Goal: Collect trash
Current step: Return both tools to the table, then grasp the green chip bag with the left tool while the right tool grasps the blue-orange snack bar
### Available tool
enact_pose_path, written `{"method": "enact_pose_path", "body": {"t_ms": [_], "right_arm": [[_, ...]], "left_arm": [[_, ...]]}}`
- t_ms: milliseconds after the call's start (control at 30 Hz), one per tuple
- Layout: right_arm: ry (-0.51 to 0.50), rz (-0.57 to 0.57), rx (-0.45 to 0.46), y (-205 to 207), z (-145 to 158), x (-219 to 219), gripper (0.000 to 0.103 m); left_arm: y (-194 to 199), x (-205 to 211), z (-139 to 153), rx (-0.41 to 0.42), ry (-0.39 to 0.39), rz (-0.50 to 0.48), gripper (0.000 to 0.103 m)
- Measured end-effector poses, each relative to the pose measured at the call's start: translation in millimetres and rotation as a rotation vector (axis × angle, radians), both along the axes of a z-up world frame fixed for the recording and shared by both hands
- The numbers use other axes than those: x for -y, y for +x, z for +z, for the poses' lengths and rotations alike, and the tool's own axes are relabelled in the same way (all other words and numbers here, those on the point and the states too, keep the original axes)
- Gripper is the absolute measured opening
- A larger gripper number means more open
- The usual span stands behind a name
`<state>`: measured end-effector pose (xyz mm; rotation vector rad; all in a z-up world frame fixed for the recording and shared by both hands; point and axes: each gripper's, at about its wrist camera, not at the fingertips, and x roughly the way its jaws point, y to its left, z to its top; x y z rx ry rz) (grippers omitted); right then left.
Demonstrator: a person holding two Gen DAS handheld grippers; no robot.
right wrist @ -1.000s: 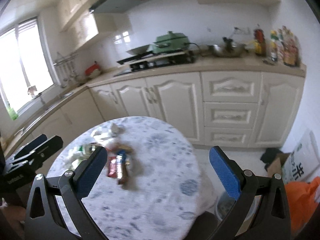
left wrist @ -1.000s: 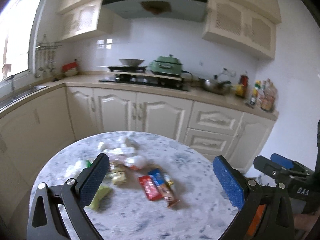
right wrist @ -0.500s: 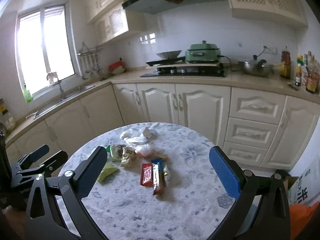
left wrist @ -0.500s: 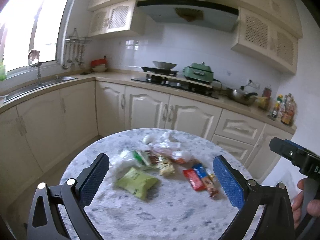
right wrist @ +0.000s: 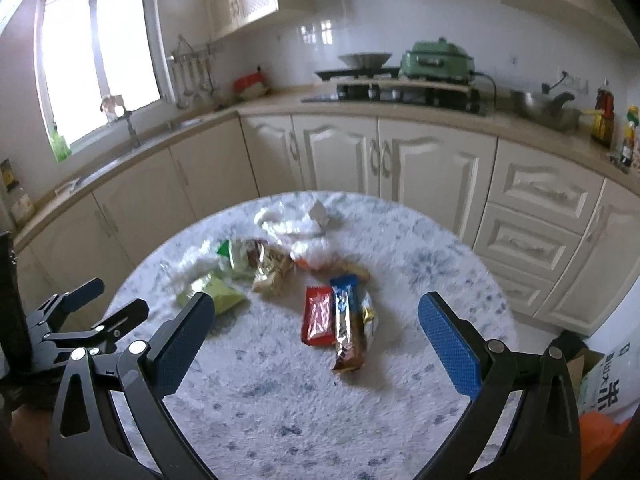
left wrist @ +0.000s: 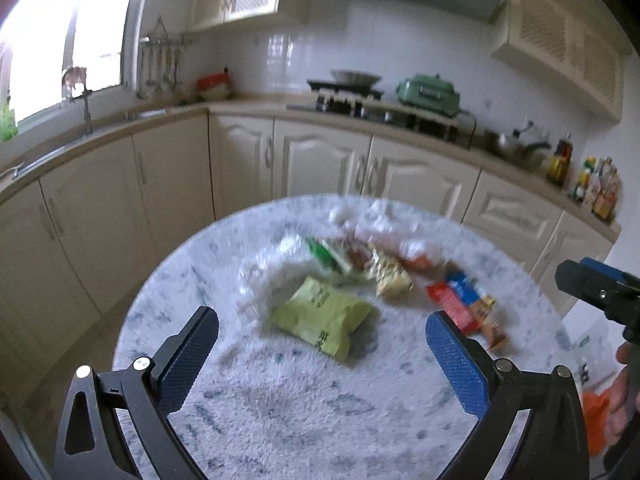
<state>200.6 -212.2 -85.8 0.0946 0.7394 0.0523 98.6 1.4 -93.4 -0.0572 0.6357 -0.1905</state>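
Observation:
Snack wrappers lie in a loose pile on a round marble table (left wrist: 304, 412) (right wrist: 280, 400). A light green packet (left wrist: 324, 316) (right wrist: 218, 294) lies nearest my left gripper (left wrist: 320, 354), which hovers open just short of it. A red wrapper (right wrist: 319, 314) (left wrist: 450, 304) and a blue-brown bar wrapper (right wrist: 348, 320) (left wrist: 476, 304) lie side by side ahead of my right gripper (right wrist: 316, 340), also open and empty. Gold and green packets (right wrist: 256, 260) and crumpled white tissue (right wrist: 292, 222) sit further back.
Cream kitchen cabinets (right wrist: 400, 160) wrap around behind the table, with a stove and green pot (right wrist: 438, 60) on the counter. An orange bag (right wrist: 600, 436) and a printed sack (right wrist: 604, 384) stand on the floor at the right. A hand (left wrist: 618, 400) holds the right gripper's handle.
Both grippers have swung toward the table and come closer to the wrappers. The green packet now lies between the left gripper's open fingers' line of view. Nothing has been taken hold of.

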Motion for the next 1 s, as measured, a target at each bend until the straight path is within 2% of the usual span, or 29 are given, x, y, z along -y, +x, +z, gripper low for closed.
{"method": "enact_pose_path", "body": {"t_ms": [333,567,667,800,867,967,1000], "right_arm": [[0.019,-0.052,-0.12,26.4,-47.6,25.0,0.101],[0.046,-0.06,-0.172,40.4,-70.7,37.4,0.082],[0.062,-0.033,-0.186,42.9,-75.4,35.5,0.069],[0.081,0.026,-0.201,46.8,-79.7,25.1,0.054],[0.075,0.037,-0.21,50.4,-83.7,20.9,0.049],[0.077,0.026,-0.21,56.9,-86.3,21.5,0.048],[0.085,0.023,-0.211,58.0,-85.7,23.3,0.046]], "left_arm": [[88.2,34.5,-42.9,-0.127,0.074,-0.075,0.1],[129.3,51.0,-54.4,-0.207,0.131,-0.107,0.096],[143.2,58.1,-57.1,-0.245,0.157,-0.128,0.08],[151.0,65.9,-53.2,-0.231,0.165,-0.178,0.062],[156.1,68.1,-53.3,-0.233,0.169,-0.174,0.062],[161.5,69.0,-53.1,-0.241,0.17,-0.163,0.063],[163.4,69.1,-52.6,-0.241,0.165,-0.163,0.067]]}}
